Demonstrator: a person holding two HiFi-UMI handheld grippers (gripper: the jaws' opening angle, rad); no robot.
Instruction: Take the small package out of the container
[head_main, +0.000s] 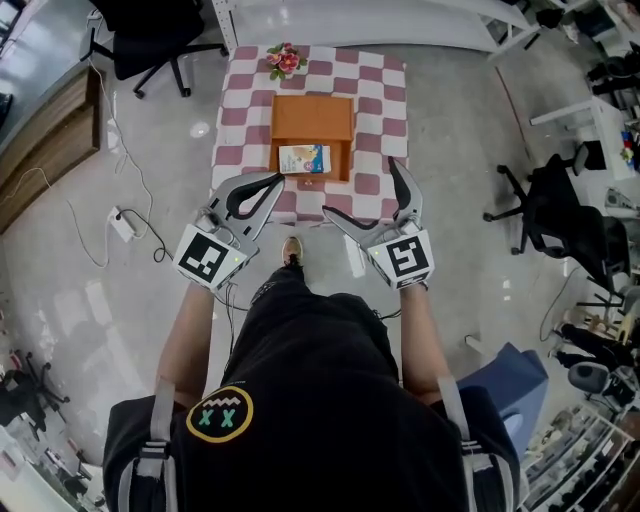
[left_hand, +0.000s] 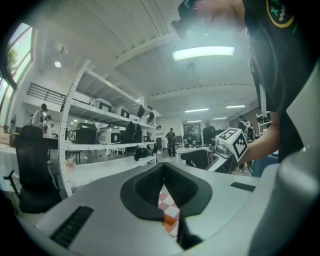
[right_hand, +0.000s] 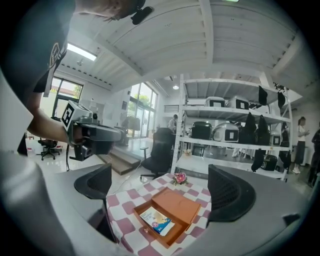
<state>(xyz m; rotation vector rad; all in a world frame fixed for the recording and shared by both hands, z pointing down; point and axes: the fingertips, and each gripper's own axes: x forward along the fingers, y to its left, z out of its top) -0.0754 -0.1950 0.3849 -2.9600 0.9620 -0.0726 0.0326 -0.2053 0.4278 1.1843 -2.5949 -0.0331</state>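
An orange box (head_main: 312, 118) lies open on the pink-checked table (head_main: 385, 100). A small white-and-blue package (head_main: 303, 158) rests in its near half. The right gripper view shows the same box (right_hand: 177, 204) and package (right_hand: 157, 221) ahead and below. My left gripper (head_main: 272, 183) hovers at the table's near edge, just left of the box, jaws shut with nothing between them. My right gripper (head_main: 365, 195) hangs at the near right edge, jaws wide open and empty. Through the left gripper (left_hand: 163, 167) only a sliver of checked cloth shows.
A small flower posy (head_main: 285, 60) sits at the table's far edge. A black office chair (head_main: 150, 35) stands at far left, another (head_main: 555, 205) at right. A power strip and cables (head_main: 125, 225) lie on the floor at left. Shelving (right_hand: 235, 135) stands behind the table.
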